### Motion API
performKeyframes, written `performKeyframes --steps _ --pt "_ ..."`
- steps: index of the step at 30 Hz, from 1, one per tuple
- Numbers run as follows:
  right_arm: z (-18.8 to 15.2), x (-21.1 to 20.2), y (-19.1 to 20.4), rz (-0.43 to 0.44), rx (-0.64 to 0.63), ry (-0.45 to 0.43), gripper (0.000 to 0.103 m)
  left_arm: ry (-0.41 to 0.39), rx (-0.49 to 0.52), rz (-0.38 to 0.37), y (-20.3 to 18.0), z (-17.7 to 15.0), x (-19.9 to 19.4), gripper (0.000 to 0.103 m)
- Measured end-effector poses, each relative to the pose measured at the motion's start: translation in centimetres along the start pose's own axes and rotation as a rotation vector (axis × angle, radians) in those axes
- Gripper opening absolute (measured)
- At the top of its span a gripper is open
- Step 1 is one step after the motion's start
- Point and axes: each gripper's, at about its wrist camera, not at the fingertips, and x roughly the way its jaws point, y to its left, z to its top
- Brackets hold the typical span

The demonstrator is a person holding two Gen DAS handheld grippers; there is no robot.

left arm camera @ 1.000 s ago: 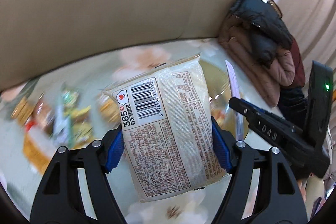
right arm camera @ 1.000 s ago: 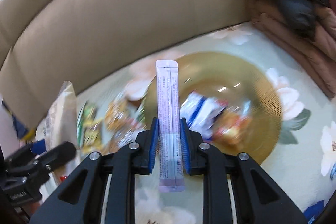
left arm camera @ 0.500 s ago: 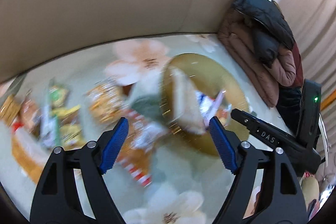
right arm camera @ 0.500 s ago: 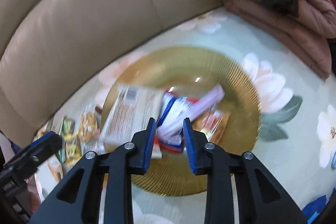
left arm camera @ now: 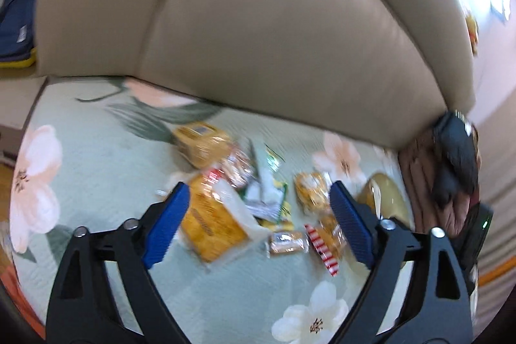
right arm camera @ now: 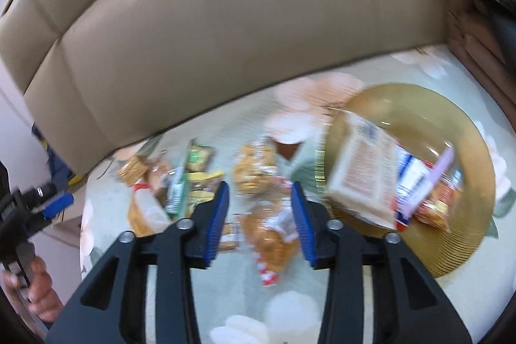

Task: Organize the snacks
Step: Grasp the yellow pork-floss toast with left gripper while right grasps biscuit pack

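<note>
Both my grippers had just been opening and held nothing: the left gripper [left arm camera: 258,215] gaped wide above the loose snacks [left arm camera: 251,202] on the sofa's floral cover [left arm camera: 96,170], the right gripper [right arm camera: 259,215] stood partly open. The gold plate [right arm camera: 464,215] already held several packets. Diving into that crowded pile, I judged, risked pinching two wrappers together. Blur left no label readable.

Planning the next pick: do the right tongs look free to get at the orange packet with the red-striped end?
Probably yes: the right tongs are open and empty, the orange packet lies uncovered right between them.
</note>
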Motion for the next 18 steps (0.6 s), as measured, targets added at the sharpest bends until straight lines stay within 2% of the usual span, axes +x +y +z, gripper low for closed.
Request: performKeyframes --steps 3,5,9,10,13,16,18 --pt "-0.6 1.2 2.8 0.032 -0.054 0.040 0.044 -0.003 -0.059 0.019 2.0 -0.1 -0.4 0.100" --pt "-1.4 2.6 4.4 0.052 -0.086 0.080 0.050 0.028 -0.114 0.018 3.7 -0.5 0.4 0.100" --pt "-3.5 5.6 7.1 0.076 -0.159 0.165 0.056 0.156 -0.192 0.015 5.9 -2.6 4.6 0.100" --pt "-4.0 6.4 7.5 0.074 -0.178 0.180 0.059 0.182 -0.206 0.011 5.9 -3.4 5.7 0.100" --pt "-5.6 8.6 9.0 0.030 -0.286 0.212 0.077 0.243 -0.273 0.015 6.4 -4.9 8.8 0.100" --pt "-7.0 10.2 9.7 -0.027 -0.399 0.239 0.077 0.250 -0.313 0.068 6.6 -5.3 10.9 0.100" --pt "-7.7 10.7 9.4 -0.011 -0.409 0.266 0.077 0.251 -0.311 0.092 6.4 -5.3 11.8 0.100"
